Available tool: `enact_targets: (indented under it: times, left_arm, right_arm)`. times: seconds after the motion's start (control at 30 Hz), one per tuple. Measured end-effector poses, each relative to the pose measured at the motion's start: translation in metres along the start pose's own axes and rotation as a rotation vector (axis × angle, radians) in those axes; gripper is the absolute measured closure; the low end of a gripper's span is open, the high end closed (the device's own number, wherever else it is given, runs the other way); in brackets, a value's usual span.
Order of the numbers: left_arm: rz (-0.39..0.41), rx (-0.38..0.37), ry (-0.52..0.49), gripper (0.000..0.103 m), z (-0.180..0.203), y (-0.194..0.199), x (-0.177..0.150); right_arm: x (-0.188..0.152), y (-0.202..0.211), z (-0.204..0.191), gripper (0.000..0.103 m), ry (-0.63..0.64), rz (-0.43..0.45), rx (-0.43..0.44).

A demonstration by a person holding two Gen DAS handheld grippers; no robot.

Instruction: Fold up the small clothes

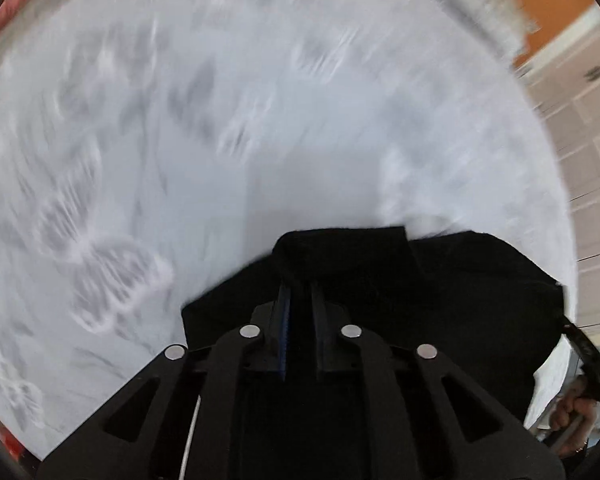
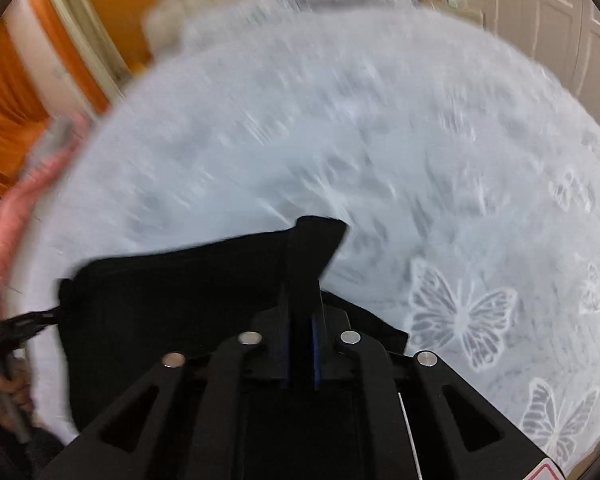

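Your left gripper (image 1: 300, 292) pinches one corner of the black cloth (image 1: 440, 292) between its fingers; your right gripper (image 2: 302, 300) pinches the other, cloth stretched between them above the butterfly sheet (image 2: 460, 312).

Matt black cloth garment (image 1: 440, 280); pale butterfly-print bedsheet (image 2: 460, 200) of soft cloth.

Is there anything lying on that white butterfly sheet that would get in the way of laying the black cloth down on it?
Nothing visible. Both grippers, left and right, already pinch the black cloth, and the butterfly sheet ahead looks bare, though blurred.
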State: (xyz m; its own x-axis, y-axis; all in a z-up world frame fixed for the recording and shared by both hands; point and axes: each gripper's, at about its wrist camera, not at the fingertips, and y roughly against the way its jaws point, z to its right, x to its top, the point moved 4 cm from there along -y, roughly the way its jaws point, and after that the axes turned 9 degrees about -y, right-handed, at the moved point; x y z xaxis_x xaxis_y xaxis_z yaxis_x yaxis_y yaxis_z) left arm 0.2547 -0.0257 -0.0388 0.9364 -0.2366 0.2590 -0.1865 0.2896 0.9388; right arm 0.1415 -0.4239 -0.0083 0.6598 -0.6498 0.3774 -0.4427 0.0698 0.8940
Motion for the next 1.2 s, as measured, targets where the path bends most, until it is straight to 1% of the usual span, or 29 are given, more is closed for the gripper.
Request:
enact_targets:
  times: [0.03,0.07,0.1,0.13,0.17,0.2,0.23,0.27,0.3,0.33,0.37,0.43,0.47,0.5,0.57,0.63,0.67,0.7,0.73,0.77,0.8,0.87,0.93,1.0,1.03,1.07,1.1,1.13,1.2]
  left_arm:
    - [-0.005,0.008,0.006,0.094,-0.002,-0.003,-0.005]
    - [0.023,0.003,0.012,0.091,-0.001,0.005,-0.007]
    - [0.043,0.003,0.015,0.085,0.000,0.016,-0.011]
    - [0.067,0.008,0.010,0.067,0.001,0.034,-0.019]
    - [0.101,0.014,0.005,0.047,0.003,0.049,-0.027]
    - [0.135,0.025,-0.004,0.041,0.007,0.060,-0.036]
    - [0.156,0.034,-0.024,0.040,0.013,0.070,-0.049]
    - [0.148,0.028,-0.045,0.040,0.018,0.070,-0.058]
    - [0.122,0.025,-0.062,0.040,0.025,0.066,-0.070]
    - [0.072,0.029,-0.079,0.040,0.033,0.056,-0.087]
    - [0.033,0.038,-0.085,0.041,0.036,0.044,-0.099]
    - [-0.018,0.088,-0.061,0.045,0.030,0.030,-0.124]
    - [-0.012,0.113,-0.052,0.044,0.024,0.031,-0.130]
    - [-0.029,0.143,-0.033,0.044,0.015,0.032,-0.137]
    - [-0.054,0.099,0.042,0.043,-0.007,0.035,-0.152]
    - [-0.057,0.089,0.063,0.043,-0.021,0.040,-0.160]
    - [-0.057,0.087,0.067,0.044,-0.023,0.045,-0.161]
    - [-0.050,0.072,0.083,0.045,-0.023,0.048,-0.160]
    - [-0.024,0.039,0.114,0.044,-0.023,0.055,-0.156]
    - [0.000,0.010,0.135,0.040,-0.022,0.059,-0.151]
    - [0.020,-0.013,0.152,0.038,-0.021,0.061,-0.144]
    - [0.040,-0.048,0.194,0.030,-0.020,0.055,-0.128]
    - [0.025,-0.095,0.226,0.026,-0.019,0.037,-0.114]
    - [-0.006,-0.094,0.268,0.024,-0.023,0.018,-0.106]
    - [0.013,-0.104,0.288,0.017,-0.026,0.014,-0.103]
    - [0.052,-0.113,0.314,0.014,-0.027,0.014,-0.100]
    - [0.062,-0.112,0.336,0.014,-0.025,0.012,-0.100]
    - [0.060,-0.109,0.344,0.017,-0.024,0.011,-0.100]
    - [0.064,-0.089,0.328,0.050,-0.029,0.019,-0.097]
  right_arm:
    - [-0.005,-0.025,0.012,0.095,-0.021,-0.078,-0.072]
    - [-0.010,-0.035,0.019,0.095,-0.041,-0.111,-0.110]
    - [-0.013,-0.033,0.023,0.095,-0.071,-0.105,-0.093]
    - [-0.016,-0.014,0.023,0.093,-0.097,-0.047,-0.064]
    - [-0.020,0.004,0.020,0.086,-0.095,-0.001,-0.051]
    - [-0.026,0.022,0.016,0.085,-0.079,0.038,-0.035]
    - [-0.040,0.040,0.007,0.085,-0.049,0.052,-0.007]
    - [-0.053,0.049,-0.003,0.085,-0.024,0.037,0.020]
    - [-0.069,0.054,-0.013,0.086,0.003,0.009,0.059]
    - [-0.093,0.054,-0.028,0.086,0.049,-0.044,0.099]
    - [-0.117,0.049,-0.041,0.086,0.108,-0.099,0.111]
    - [-0.147,0.035,-0.049,0.096,0.181,-0.159,0.088]
    - [-0.157,0.027,-0.042,0.099,0.180,-0.179,0.049]
    - [-0.162,0.020,-0.019,0.099,0.138,-0.188,-0.015]
    - [-0.163,0.021,0.026,0.100,0.055,-0.167,-0.104]
    - [-0.164,0.027,0.062,0.103,-0.028,-0.182,-0.116]
    - [-0.163,0.032,0.072,0.103,-0.064,-0.194,-0.104]
    - [-0.161,0.041,0.076,0.102,-0.082,-0.194,-0.118]
    - [-0.157,0.049,0.073,0.098,-0.077,-0.175,-0.119]
    - [-0.153,0.057,0.065,0.089,-0.069,-0.149,-0.100]
    - [-0.149,0.065,0.055,0.089,-0.060,-0.124,-0.075]
    - [-0.141,0.072,0.021,0.089,-0.026,-0.097,0.011]
    - [-0.134,0.065,-0.022,0.089,0.025,-0.105,0.095]
    - [-0.132,0.054,-0.054,0.090,0.065,-0.121,0.135]
    - [-0.133,0.044,-0.073,0.090,0.093,-0.135,0.147]
    - [-0.133,0.035,-0.089,0.090,0.116,-0.148,0.150]
    - [-0.137,0.024,-0.102,0.090,0.138,-0.168,0.153]
    - [-0.142,0.008,-0.112,0.090,0.160,-0.201,0.139]
    - [-0.150,-0.022,-0.117,0.092,0.174,-0.263,0.085]
